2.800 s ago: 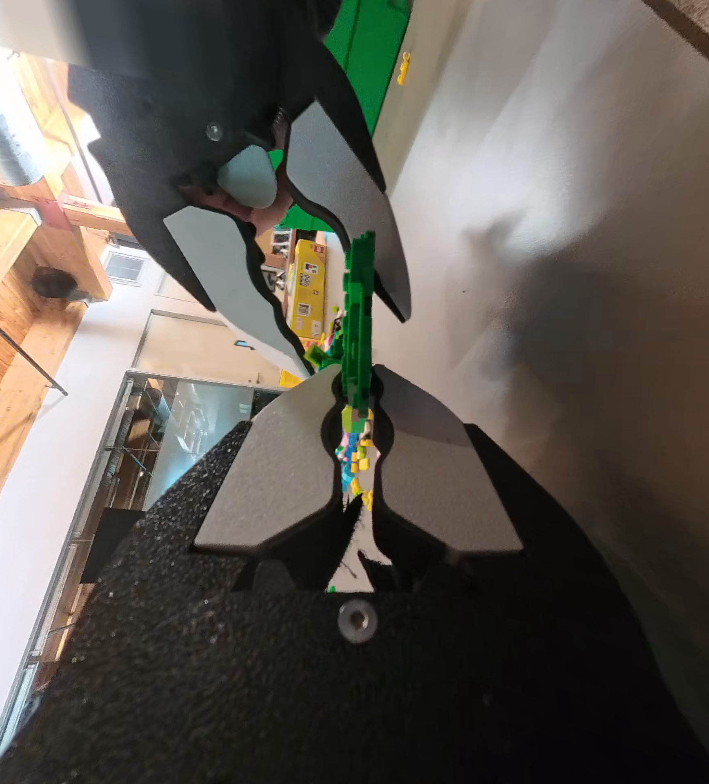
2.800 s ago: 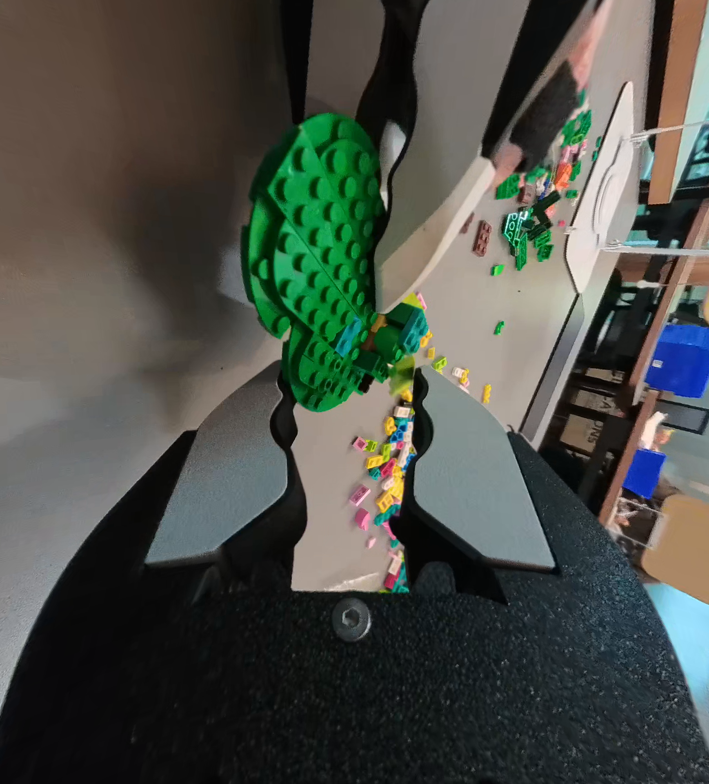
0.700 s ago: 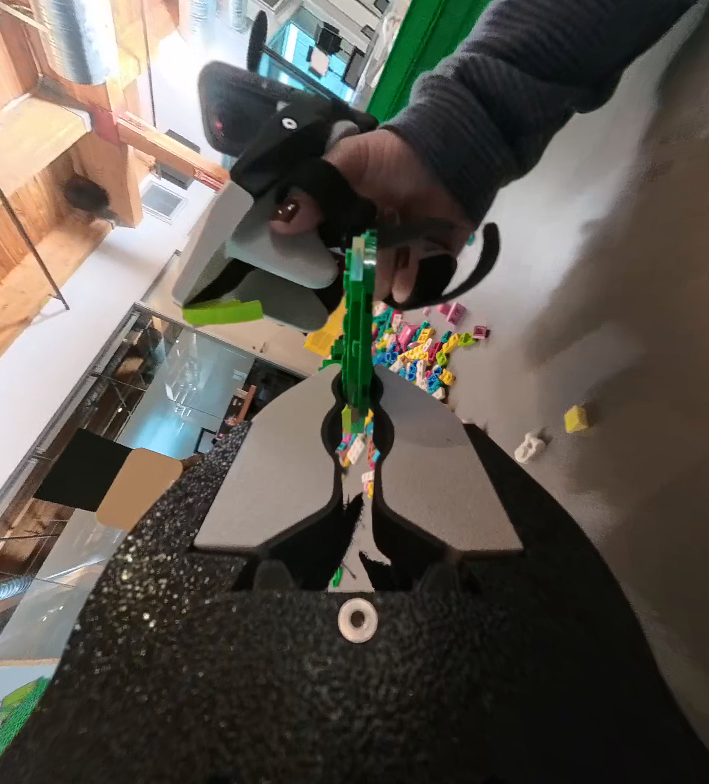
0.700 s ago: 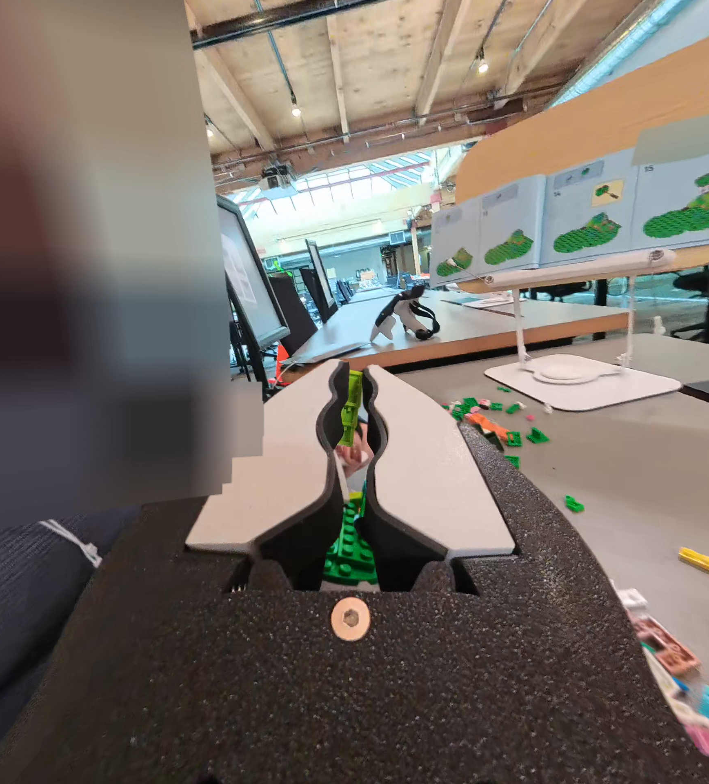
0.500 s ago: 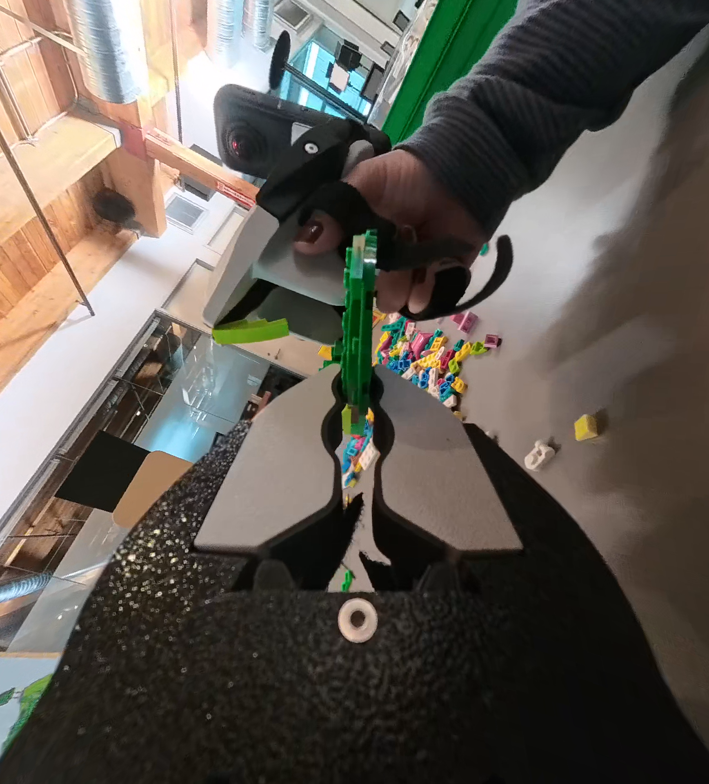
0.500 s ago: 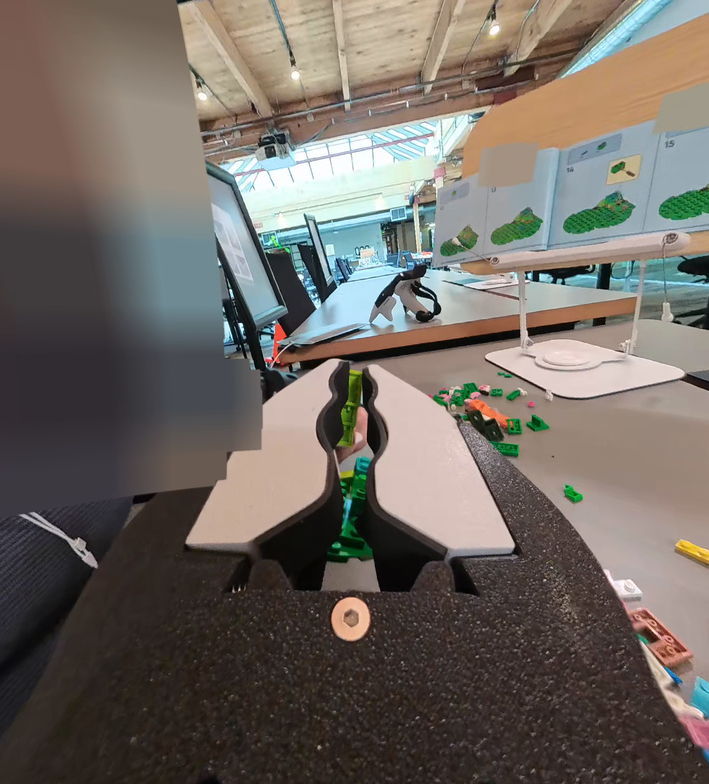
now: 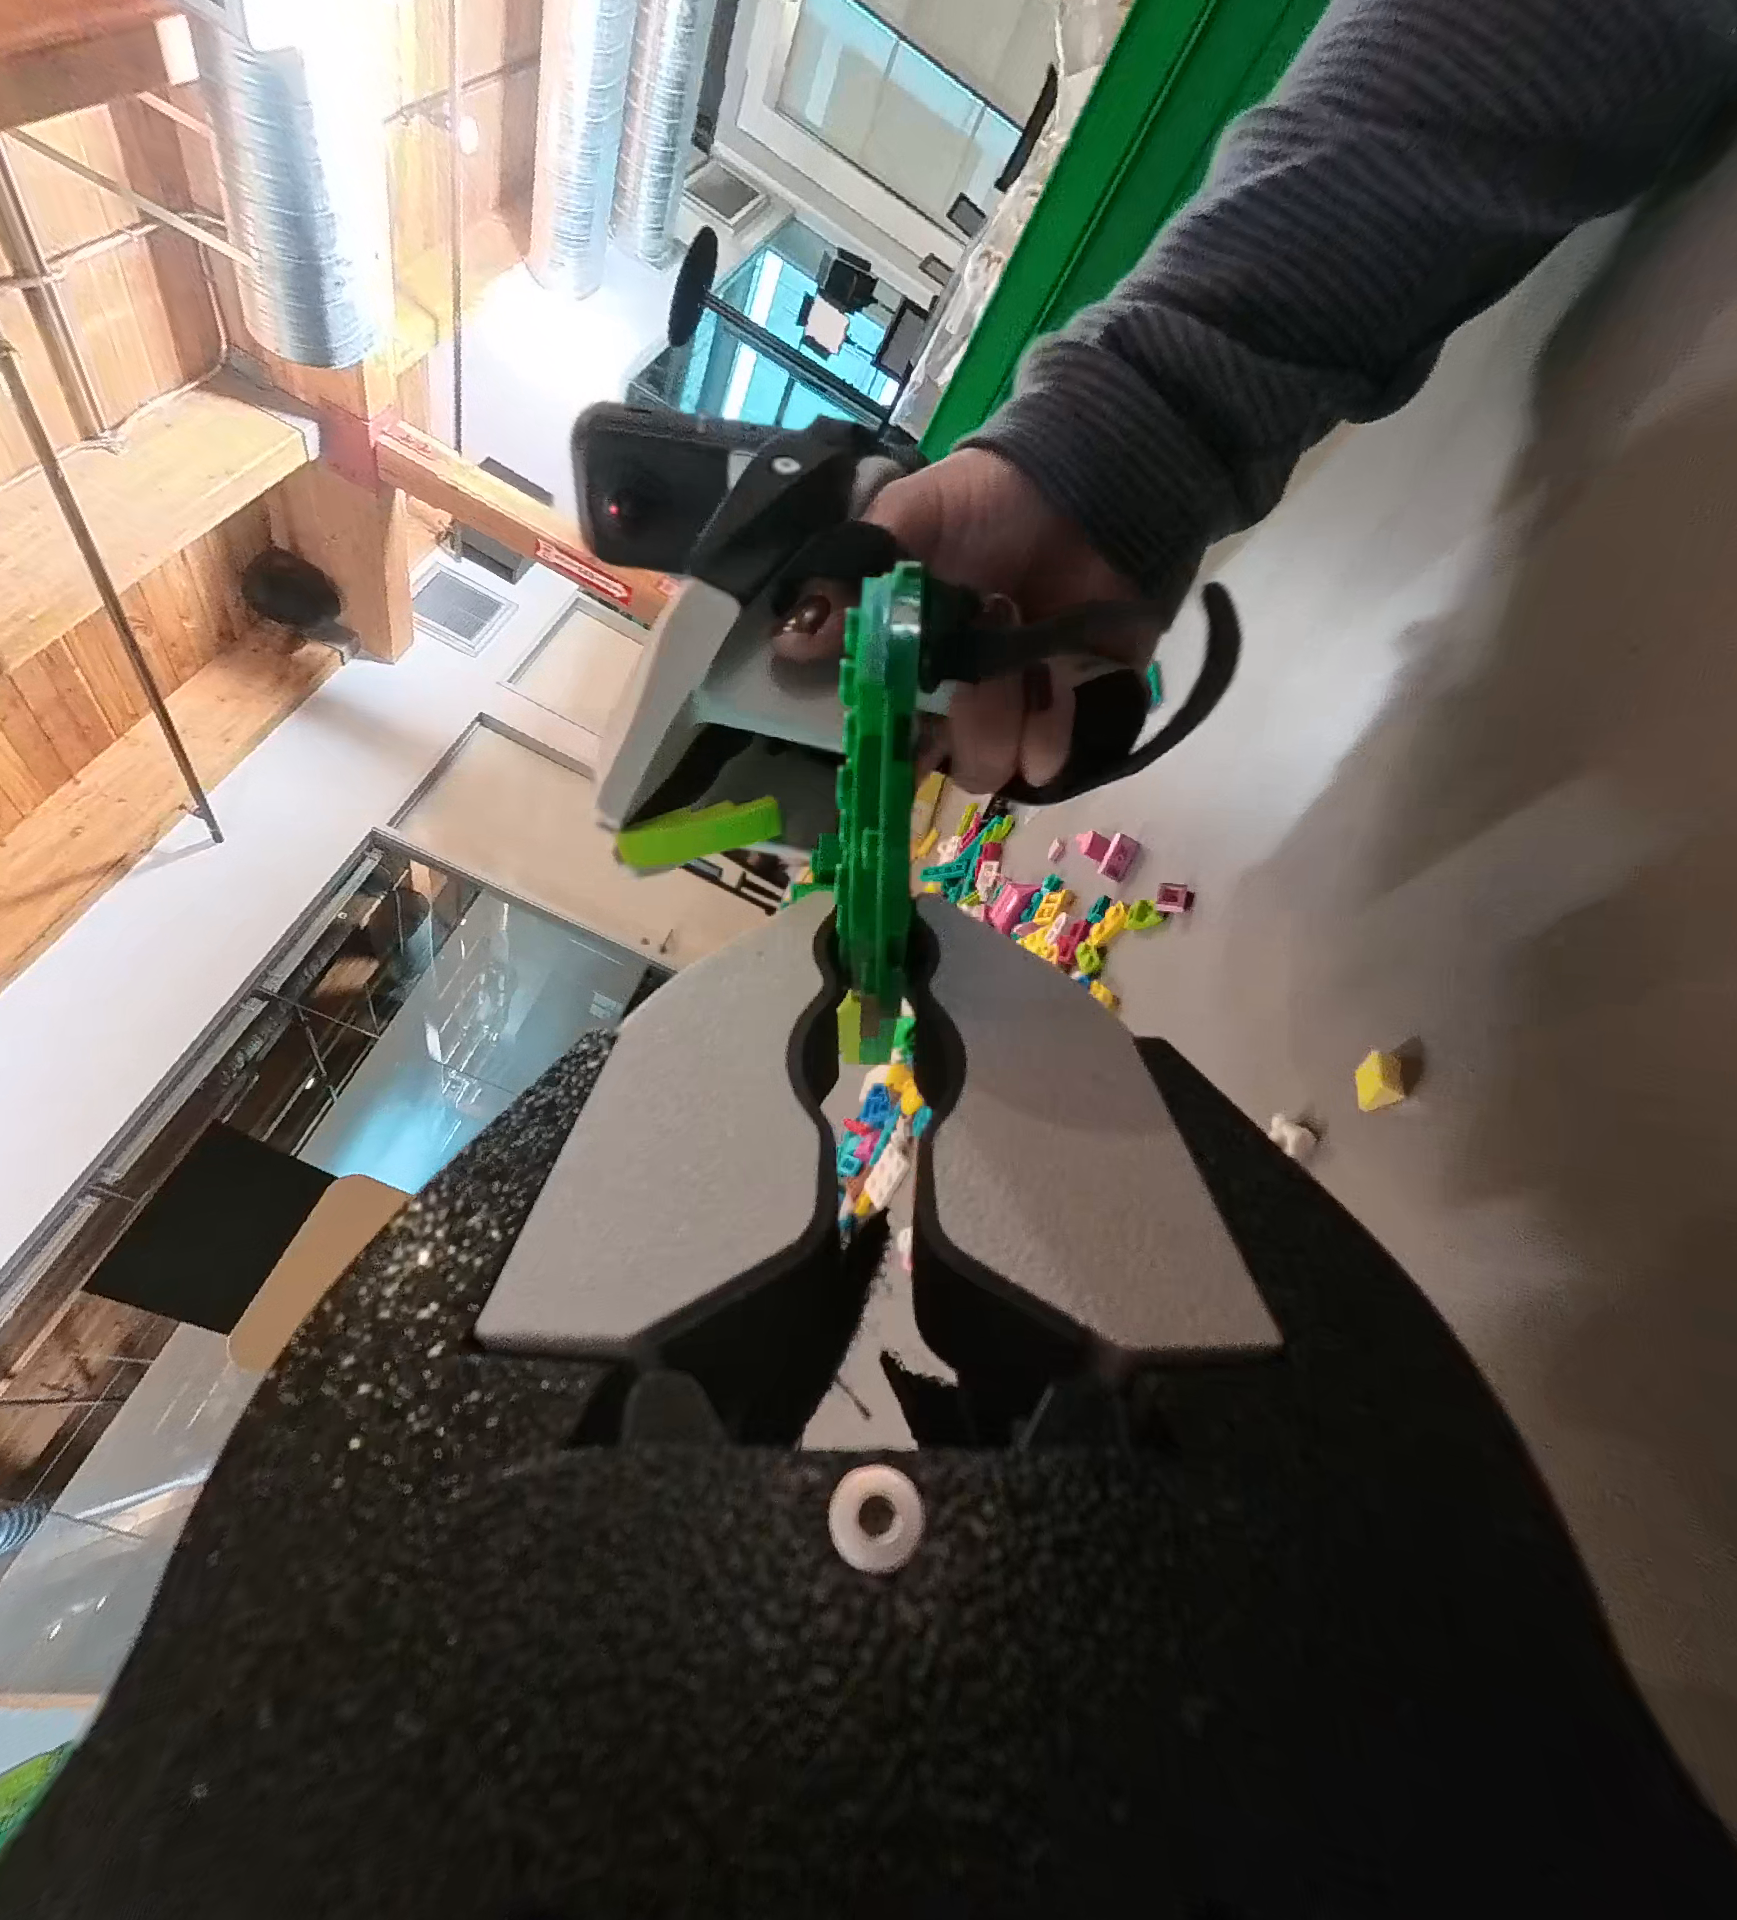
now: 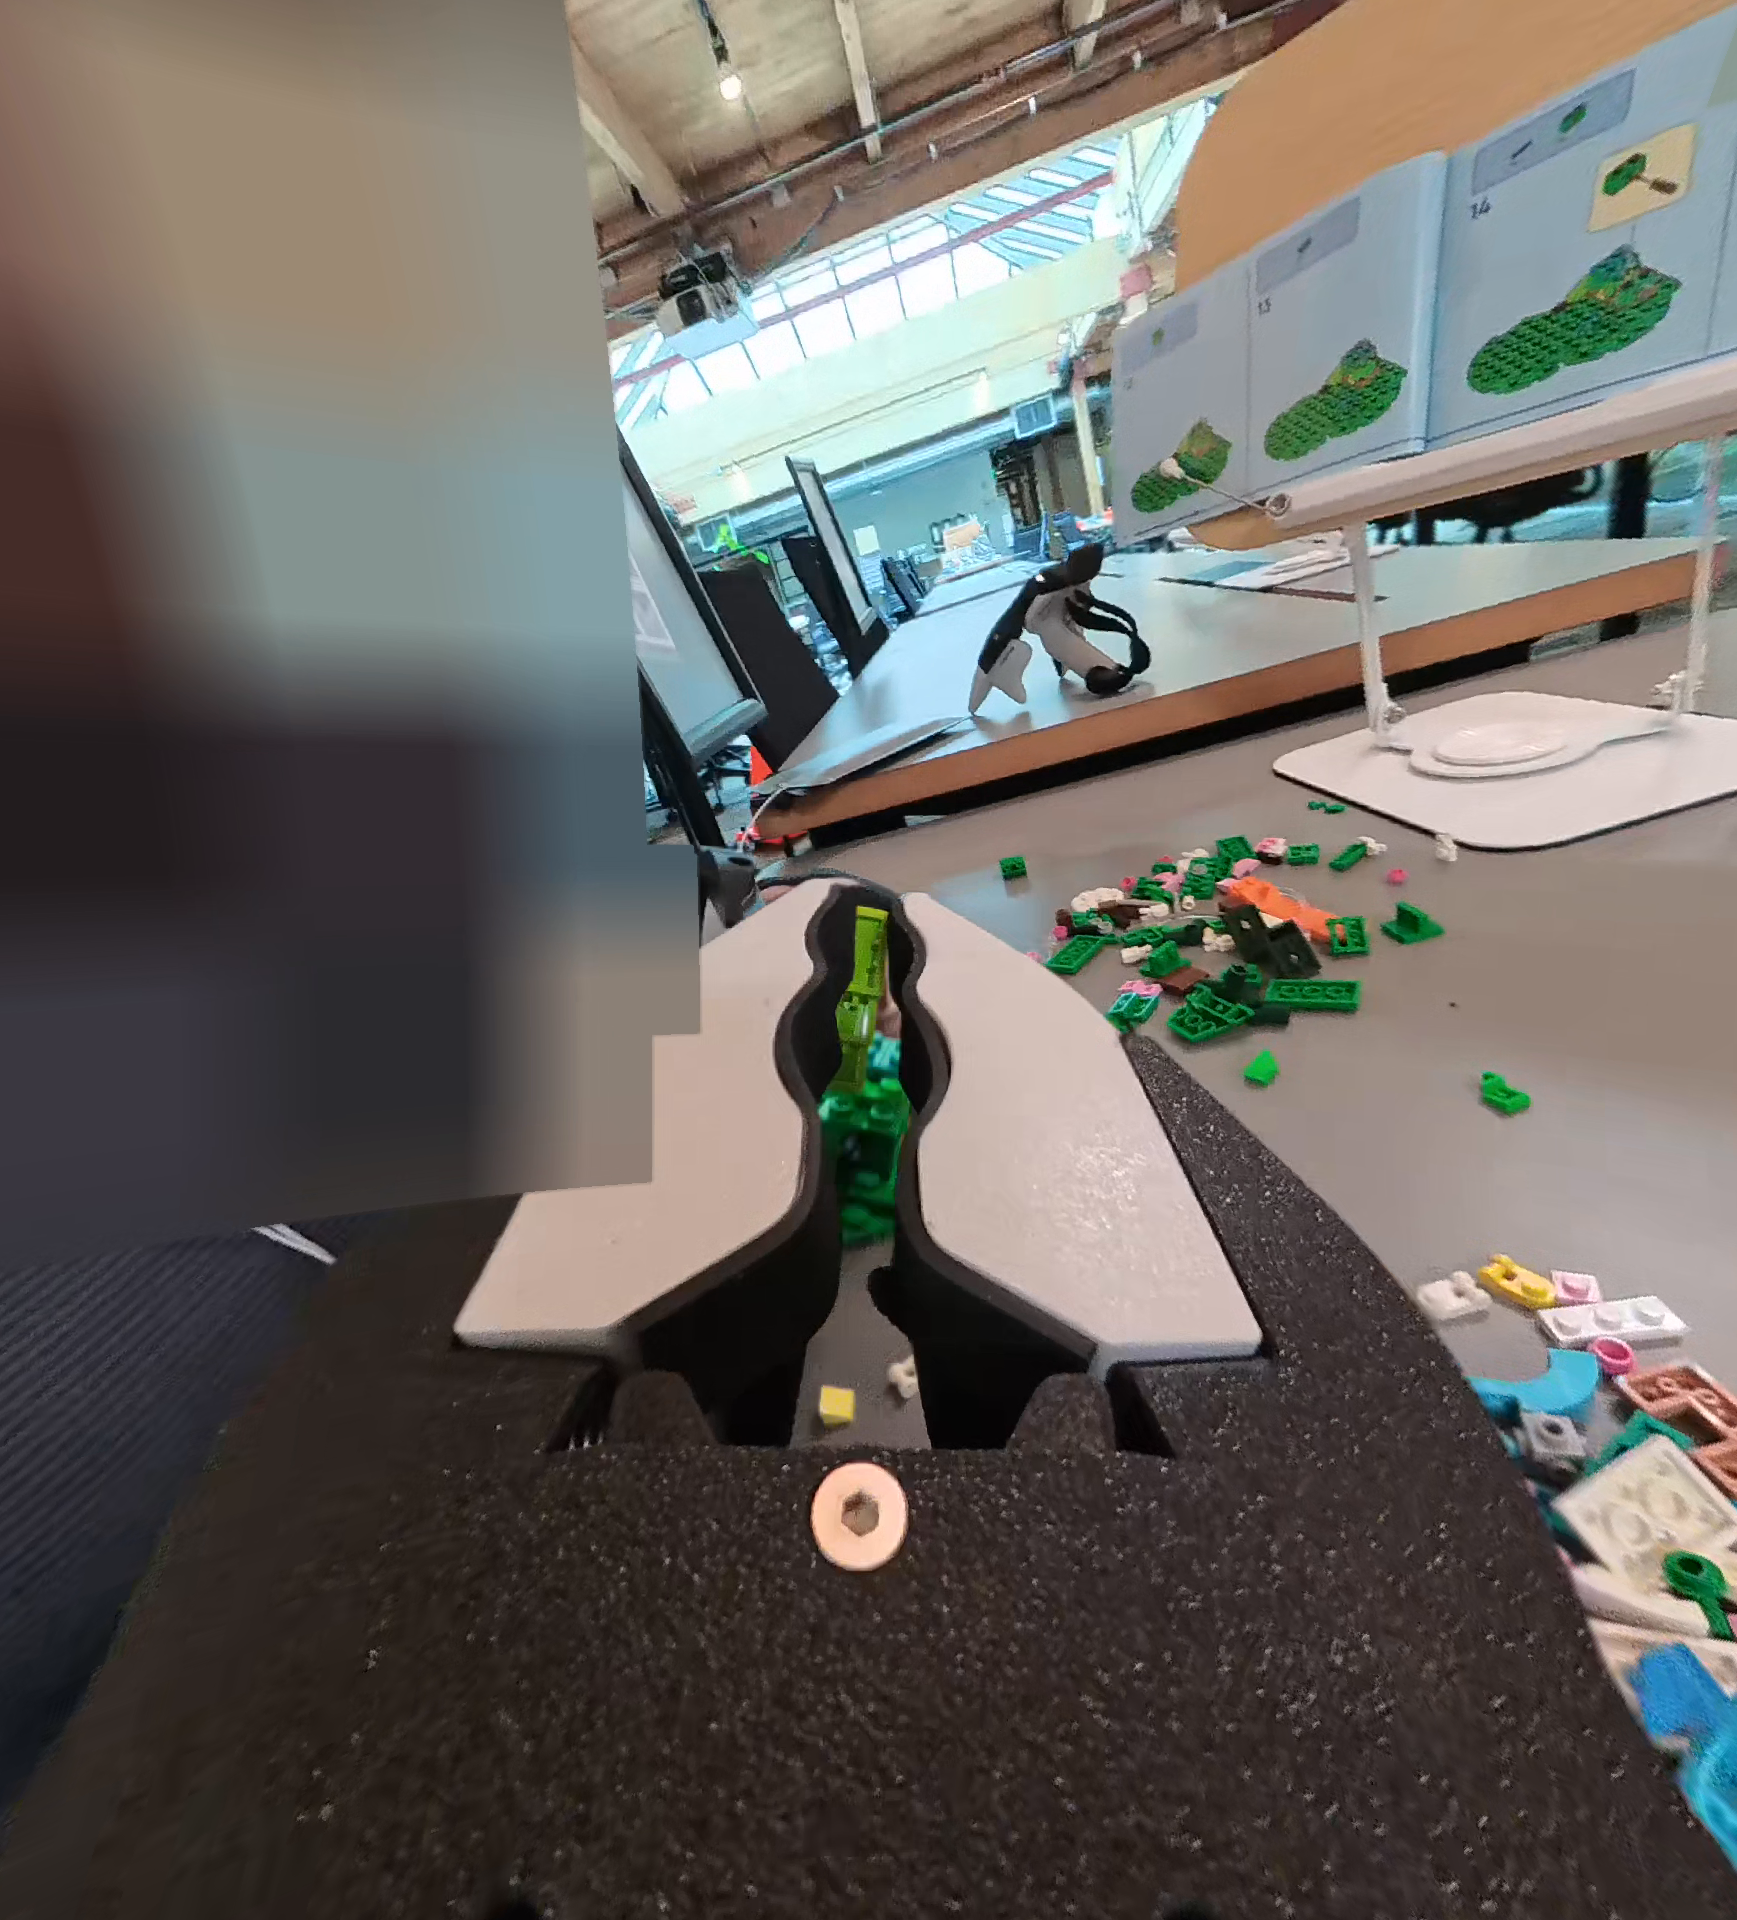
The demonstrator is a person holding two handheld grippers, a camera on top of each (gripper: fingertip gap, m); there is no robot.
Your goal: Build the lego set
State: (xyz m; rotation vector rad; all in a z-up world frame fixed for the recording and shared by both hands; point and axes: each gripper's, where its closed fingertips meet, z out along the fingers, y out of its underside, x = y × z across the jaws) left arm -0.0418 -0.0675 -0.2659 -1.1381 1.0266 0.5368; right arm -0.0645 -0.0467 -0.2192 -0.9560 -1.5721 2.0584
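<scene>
My left gripper [image 7: 874, 930] is shut on the green lego build [image 7: 879, 769], a stack of studded plates held edge-on above the grey table. My right gripper [image 8: 869, 920] is shut on a thin lime green piece [image 8: 864, 982]. In the left wrist view the right gripper [image 7: 682, 800] sits just left of the build, held by a hand [image 7: 989, 582]. The lime green piece [image 7: 703, 831] sticks out toward the plates, a short gap away. Part of the build [image 8: 864, 1143] shows through the gap between my right fingers.
An instruction booklet [image 8: 1466, 332] stands on a white holder [image 8: 1529, 769] at the back right. Loose green bricks [image 8: 1217, 966] lie mid-table and coloured bricks [image 8: 1695, 1475] at the right. A yellow piece [image 7: 1381, 1078] and coloured bricks [image 7: 1051, 914] lie below the build. Across from one pair of fingers to the other is roughly 6 centimetres.
2.8 s ago my right gripper was open beside the build; now it is shut on the lime green piece. Over the last half second that piece has moved closer to the green plates.
</scene>
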